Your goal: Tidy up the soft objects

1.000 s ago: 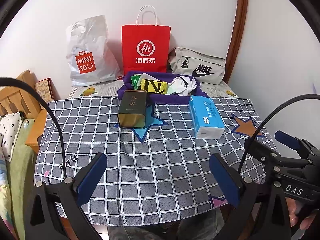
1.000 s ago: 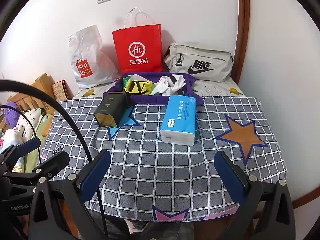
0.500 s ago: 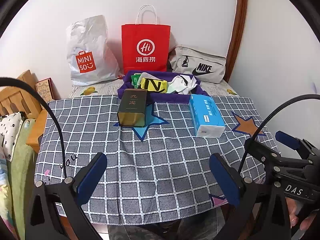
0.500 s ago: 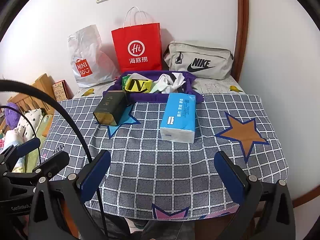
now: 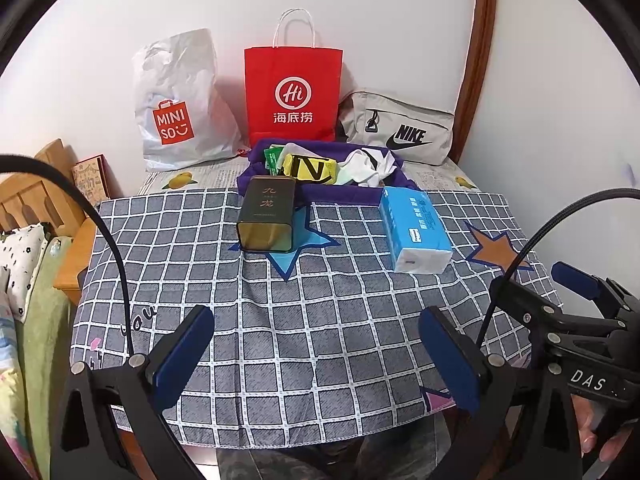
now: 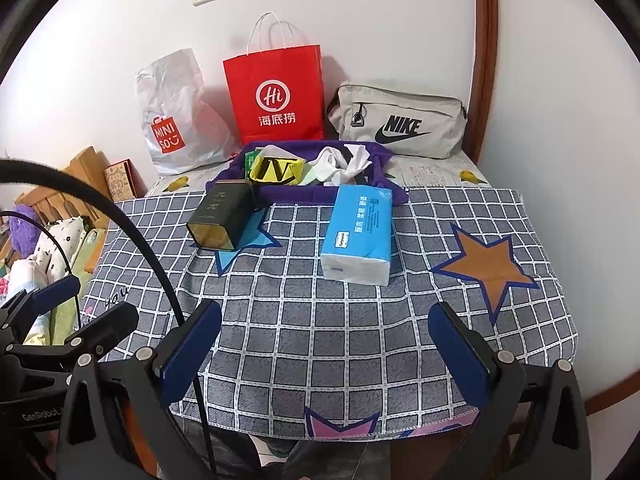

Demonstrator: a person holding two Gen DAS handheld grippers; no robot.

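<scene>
On your left a white Miniso bag [image 5: 176,112] leans on the wall, then a red paper bag [image 5: 293,96], then a grey Nike pouch [image 5: 400,130]. In front of them a dark tin [image 5: 267,214] lies on its side against the left corner of the purple fabric bin [image 5: 348,194]. Nothing blocks your way to the blue tissue pack [image 5: 414,232], which lies flat just right of the tin, its far end touching the bin's front edge. The bin holds a yellow-black item [image 5: 308,168] and crumpled white cloth [image 5: 364,166]. The checked tablecloth [image 5: 320,320] carries star patches. Your left gripper [image 5: 316,356] and right gripper [image 6: 326,350] both hover over the near edge, jaws spread wide and empty.
</scene>
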